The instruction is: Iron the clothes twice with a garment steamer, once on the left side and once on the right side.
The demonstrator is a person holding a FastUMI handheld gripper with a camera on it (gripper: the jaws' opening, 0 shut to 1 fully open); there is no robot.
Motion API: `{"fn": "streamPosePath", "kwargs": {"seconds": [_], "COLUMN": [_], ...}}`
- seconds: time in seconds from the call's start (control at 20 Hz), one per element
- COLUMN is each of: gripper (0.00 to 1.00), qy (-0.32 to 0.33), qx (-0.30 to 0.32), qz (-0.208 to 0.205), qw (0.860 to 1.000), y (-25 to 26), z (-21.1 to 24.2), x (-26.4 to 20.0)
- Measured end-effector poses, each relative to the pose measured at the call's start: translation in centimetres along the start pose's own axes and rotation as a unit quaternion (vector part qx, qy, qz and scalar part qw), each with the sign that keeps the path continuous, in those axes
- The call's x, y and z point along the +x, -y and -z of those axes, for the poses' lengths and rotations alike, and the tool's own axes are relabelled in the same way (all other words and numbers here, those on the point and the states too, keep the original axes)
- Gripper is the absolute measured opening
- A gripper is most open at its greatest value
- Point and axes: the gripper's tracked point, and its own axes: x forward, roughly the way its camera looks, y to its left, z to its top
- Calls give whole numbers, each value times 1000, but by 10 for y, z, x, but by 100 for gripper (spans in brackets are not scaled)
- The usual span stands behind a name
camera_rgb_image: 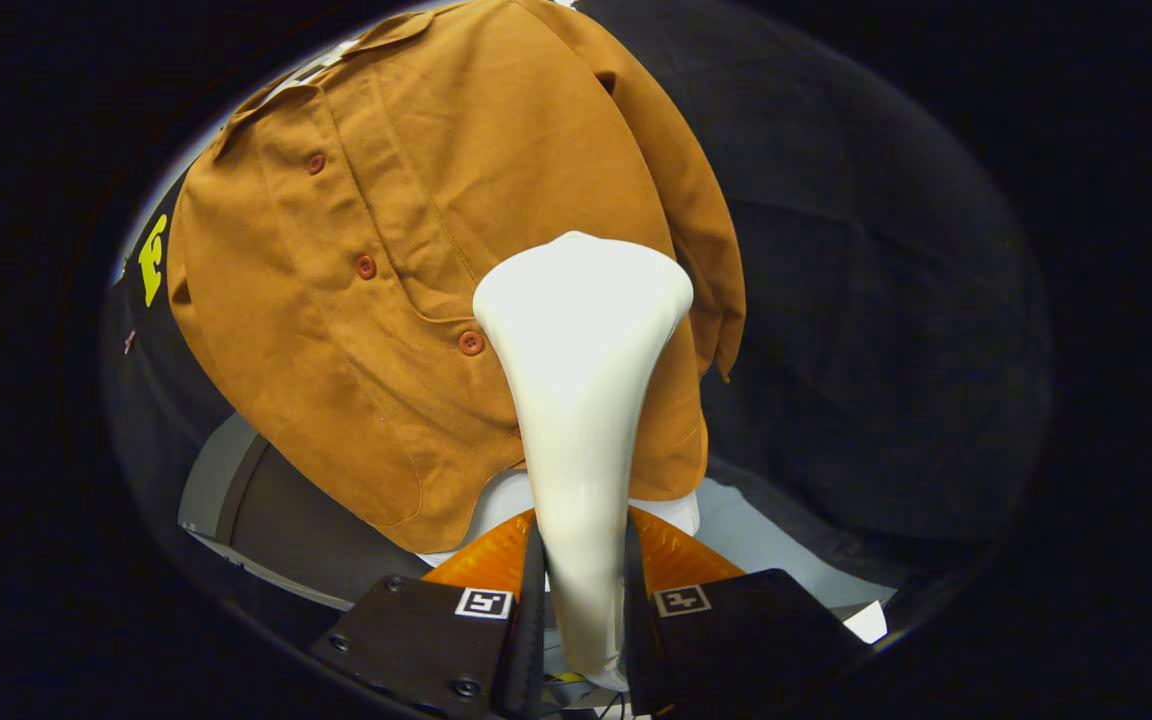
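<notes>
Between tool [581,590] fingers, white steamer [581,380], against brown shirt [376,300]

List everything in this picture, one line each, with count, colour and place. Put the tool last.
Shirt: one, brown, hanging ahead of the tool against the black wall cloth, front placket facing the camera.
Buttons: three showing, reddish brown, in a row down the shirt's placket.
Steamer: one, cream white, handle between the tool's fingers, wide head up against the lower part of the shirt, beside the bottom button.
Wall cloth: one, black, behind and beside the shirt.
Grey surface: one, grey, below the shirt's hem.
Tool: one, both fingers pressed on the steamer's handle.
</notes>
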Motion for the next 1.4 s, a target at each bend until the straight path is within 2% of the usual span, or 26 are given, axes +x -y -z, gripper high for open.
{"fn": "streamPosePath", "kwargs": {"seconds": [0.2, 0.35, 0.5, 0.65, 0.8, 1.05, 1.25, 1.4], "gripper": [36, 36, 36, 36, 36, 36, 36, 36], "qy": [93, 160, 220, 252, 278, 288, 303, 301], "qx": [-33, -66, -96, -120, -131, -137, -133, -136], "qz": [16, 12, -19, -55, -94, -140, -156, -152], "qw": [995, 985, 971, 959, 947, 937, 931, 932], "y": [-31, -75, -139, -210, -273, -350, -386, -404], "z": [-45, -82, -110, -123, -126, -113, -101, -88], "x": [-66, -117, -149, -174, -193, -221, -243, -251]}}
